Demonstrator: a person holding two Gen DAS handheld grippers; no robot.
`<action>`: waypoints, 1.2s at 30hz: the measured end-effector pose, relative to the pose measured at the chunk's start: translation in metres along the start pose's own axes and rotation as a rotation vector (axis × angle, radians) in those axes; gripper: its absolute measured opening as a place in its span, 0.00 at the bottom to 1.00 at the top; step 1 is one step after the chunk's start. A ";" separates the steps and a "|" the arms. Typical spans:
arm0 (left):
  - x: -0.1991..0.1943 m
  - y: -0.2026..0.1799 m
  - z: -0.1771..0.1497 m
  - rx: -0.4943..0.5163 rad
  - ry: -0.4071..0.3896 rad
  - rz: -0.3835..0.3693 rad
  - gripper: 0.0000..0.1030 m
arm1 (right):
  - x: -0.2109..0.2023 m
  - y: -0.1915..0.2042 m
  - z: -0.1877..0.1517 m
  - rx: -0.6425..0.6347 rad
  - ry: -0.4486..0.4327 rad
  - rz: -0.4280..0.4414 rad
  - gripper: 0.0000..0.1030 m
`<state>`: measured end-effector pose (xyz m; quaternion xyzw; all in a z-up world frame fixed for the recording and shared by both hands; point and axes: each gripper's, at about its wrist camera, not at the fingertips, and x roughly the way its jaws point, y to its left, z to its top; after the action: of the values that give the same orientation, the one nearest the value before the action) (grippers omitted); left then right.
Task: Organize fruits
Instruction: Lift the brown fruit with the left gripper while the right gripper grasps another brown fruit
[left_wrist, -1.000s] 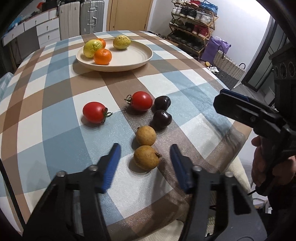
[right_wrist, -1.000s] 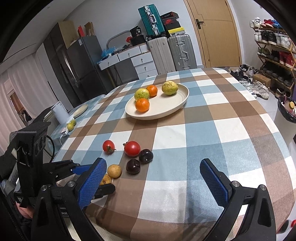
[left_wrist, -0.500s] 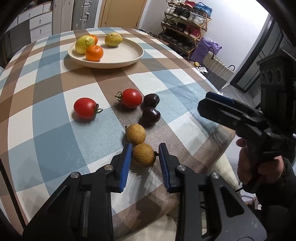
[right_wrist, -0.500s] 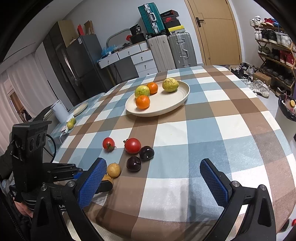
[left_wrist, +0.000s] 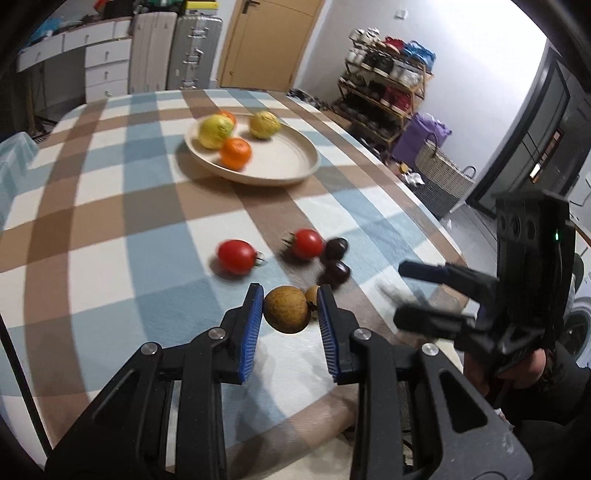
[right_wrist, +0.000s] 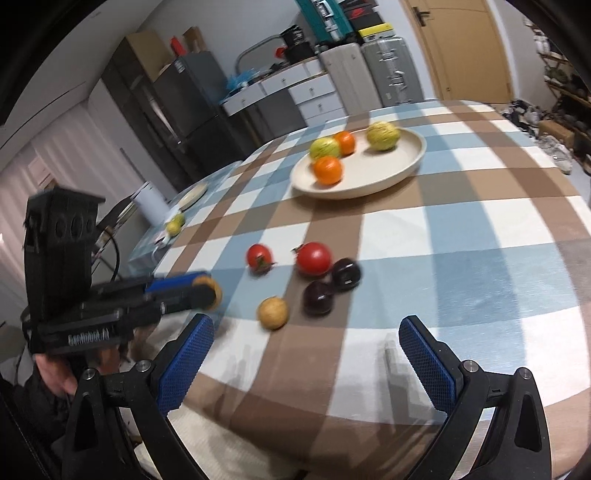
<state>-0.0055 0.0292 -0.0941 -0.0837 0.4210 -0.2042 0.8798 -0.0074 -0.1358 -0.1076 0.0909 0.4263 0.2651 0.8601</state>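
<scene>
Your left gripper (left_wrist: 290, 308) is clenched on a brown fruit (left_wrist: 286, 309), apparently lifted just clear of the cloth near the table's (left_wrist: 110, 206) front edge. Your right gripper (right_wrist: 306, 354) hangs released, empty. The fruit is round and pinched only at its sides; swing hastily toward the plate (left_wrist: 284, 158) and it may slip out.

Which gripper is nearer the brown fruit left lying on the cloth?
Left. The left gripper, shut on the other brown fruit, is just beside the lying brown fruit. The right gripper hangs open at the table's near edge.
</scene>
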 end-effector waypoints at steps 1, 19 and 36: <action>-0.003 0.005 0.001 -0.010 -0.008 0.007 0.26 | 0.002 0.002 -0.001 -0.003 0.006 0.005 1.00; -0.008 0.057 -0.013 -0.129 -0.020 0.037 0.26 | 0.046 0.035 0.003 -0.066 0.091 0.077 0.96; -0.005 0.074 -0.019 -0.180 -0.013 0.046 0.26 | 0.062 0.049 0.004 -0.121 0.135 0.009 0.70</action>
<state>-0.0014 0.0984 -0.1264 -0.1542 0.4340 -0.1448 0.8757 0.0075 -0.0615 -0.1291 0.0228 0.4662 0.2996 0.8321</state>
